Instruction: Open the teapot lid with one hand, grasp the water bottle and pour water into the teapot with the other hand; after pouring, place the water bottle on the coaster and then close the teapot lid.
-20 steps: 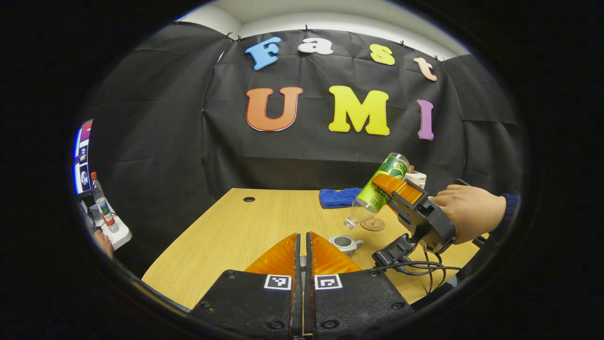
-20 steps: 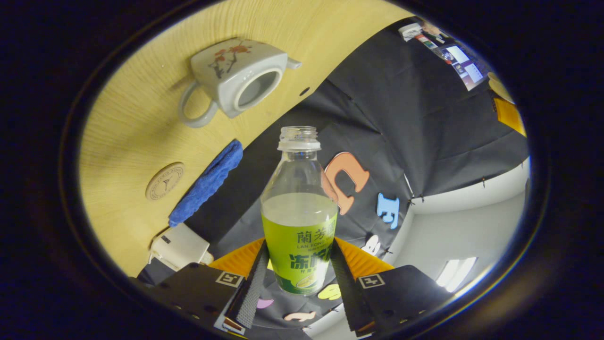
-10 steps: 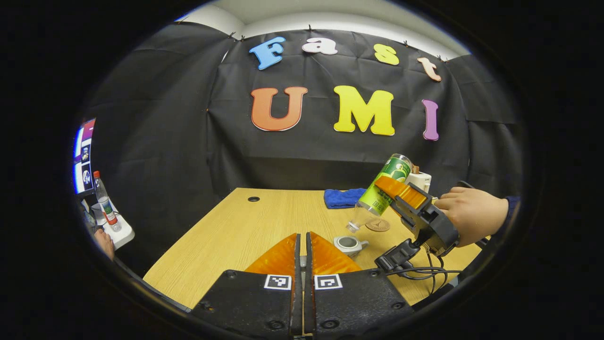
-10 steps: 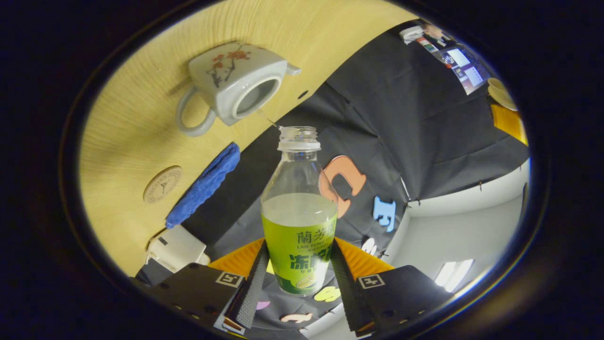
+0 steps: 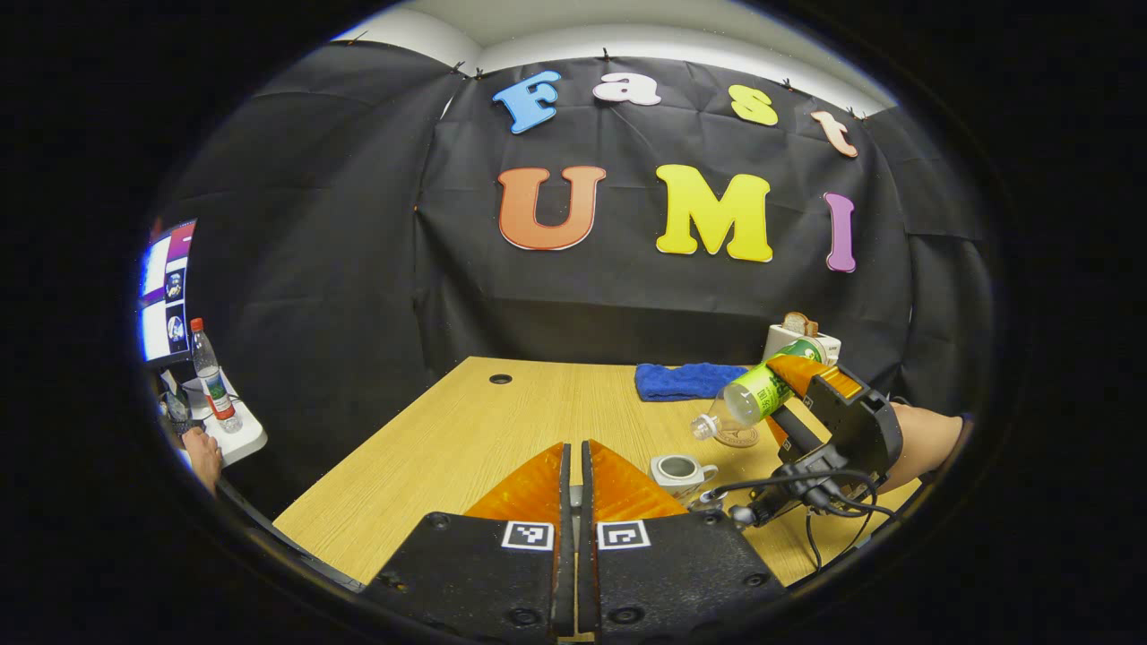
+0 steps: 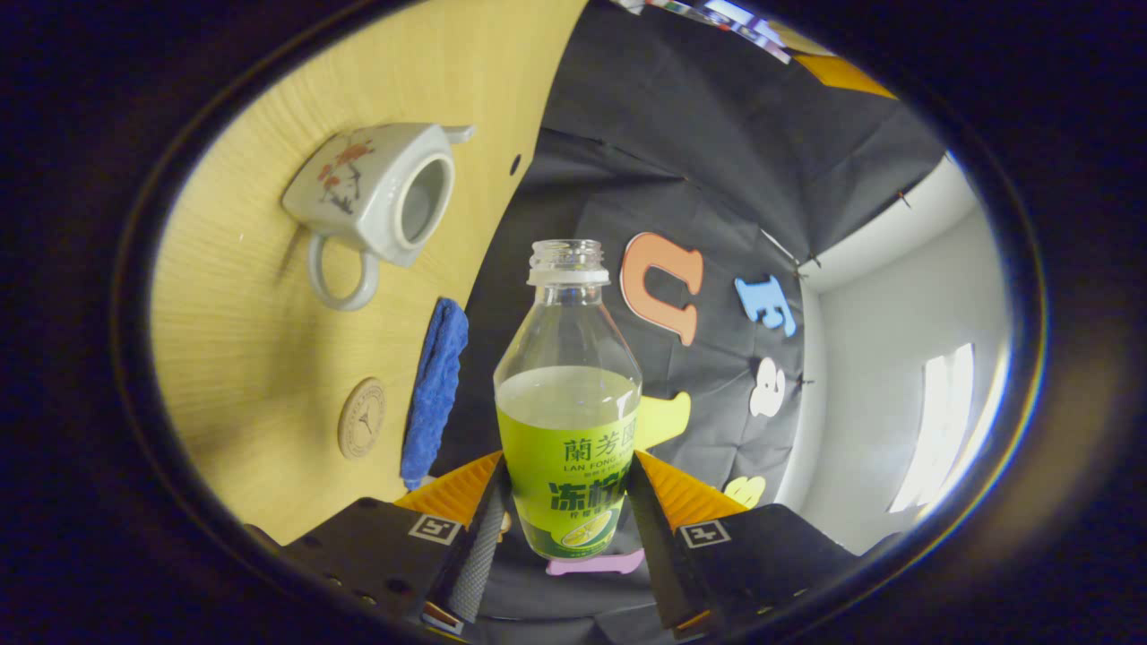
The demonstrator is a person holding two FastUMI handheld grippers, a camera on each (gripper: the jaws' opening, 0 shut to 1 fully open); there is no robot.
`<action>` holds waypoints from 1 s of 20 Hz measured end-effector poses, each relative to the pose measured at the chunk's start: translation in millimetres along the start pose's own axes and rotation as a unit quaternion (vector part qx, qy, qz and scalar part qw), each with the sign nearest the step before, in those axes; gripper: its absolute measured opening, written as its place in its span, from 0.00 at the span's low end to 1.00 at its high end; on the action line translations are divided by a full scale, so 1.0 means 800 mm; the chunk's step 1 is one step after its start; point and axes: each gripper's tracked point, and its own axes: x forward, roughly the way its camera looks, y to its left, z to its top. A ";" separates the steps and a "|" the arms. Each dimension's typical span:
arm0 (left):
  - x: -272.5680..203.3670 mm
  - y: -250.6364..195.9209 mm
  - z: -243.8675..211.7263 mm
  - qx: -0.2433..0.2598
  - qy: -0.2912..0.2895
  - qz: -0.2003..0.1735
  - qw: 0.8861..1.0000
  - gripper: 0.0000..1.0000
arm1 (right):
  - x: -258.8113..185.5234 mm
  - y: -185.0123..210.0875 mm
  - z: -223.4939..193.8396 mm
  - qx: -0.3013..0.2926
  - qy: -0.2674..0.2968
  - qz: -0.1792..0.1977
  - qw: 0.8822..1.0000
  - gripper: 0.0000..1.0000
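Right gripper [image 6: 566,528] is clamped on the bottle [image 6: 568,421], both fingers pressing its labelled body; cap off, liquid inside. In the left gripper view the bottle [image 5: 751,399] is tilted, neck down-left, mouth above and just right of the teapot [image 5: 679,470]. Left gripper [image 5: 574,488] has its fingers pressed together (can't tell whether the lid is between them). Teapot sits lidless on the counter [image 5: 502,430]. Coaster [image 5: 737,437] lies just behind-right of the teapot, blue cloth [image 5: 683,380] farther back.
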 end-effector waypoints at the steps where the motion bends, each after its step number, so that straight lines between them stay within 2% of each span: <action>1: 0.001 -0.001 -0.001 0.000 0.001 0.001 1.000 0.04 | -0.003 0.003 -0.001 0.038 0.004 0.007 0.999 0.76; 3: 0.000 -0.003 -0.001 0.001 0.000 0.001 1.000 0.04 | -0.007 0.005 0.001 0.119 0.014 0.021 0.993 0.76; 5: 0.001 -0.007 0.000 0.005 -0.001 -0.001 1.000 0.04 | -0.011 0.013 -0.001 0.206 0.030 0.049 0.977 0.72; 6: 0.000 -0.008 0.002 0.007 -0.003 -0.001 1.000 0.04 | -0.014 0.017 -0.002 0.249 0.041 0.065 0.965 0.76; 8: -0.001 -0.013 0.005 0.006 -0.008 -0.005 1.000 0.04 | -0.020 0.023 -0.002 0.320 0.057 0.093 0.941 0.76; 9: -0.002 -0.017 0.007 0.005 -0.011 -0.009 1.000 0.04 | -0.024 0.025 -0.003 0.347 0.064 0.105 0.930 0.73; 10: -0.003 -0.021 0.009 0.005 -0.014 -0.013 1.000 0.04 | -0.025 0.025 -0.005 0.371 0.069 0.115 0.919 0.76; 11: -0.004 -0.024 0.012 0.006 -0.017 -0.016 1.000 0.04 | -0.029 0.025 -0.008 0.393 0.074 0.123 0.908 0.73; 15: -0.002 -0.034 0.010 -0.006 -0.018 -0.027 0.999 0.04 | -0.033 0.014 -0.023 0.503 0.077 0.127 0.852 0.73; 18: -0.004 -0.035 0.010 -0.010 -0.016 -0.032 0.999 0.04 | -0.026 0.020 -0.044 0.553 0.090 0.129 0.818 0.72; 20: -0.004 -0.035 0.010 -0.009 -0.016 -0.032 0.999 0.04 | -0.017 0.029 -0.054 0.589 0.107 0.150 0.787 0.73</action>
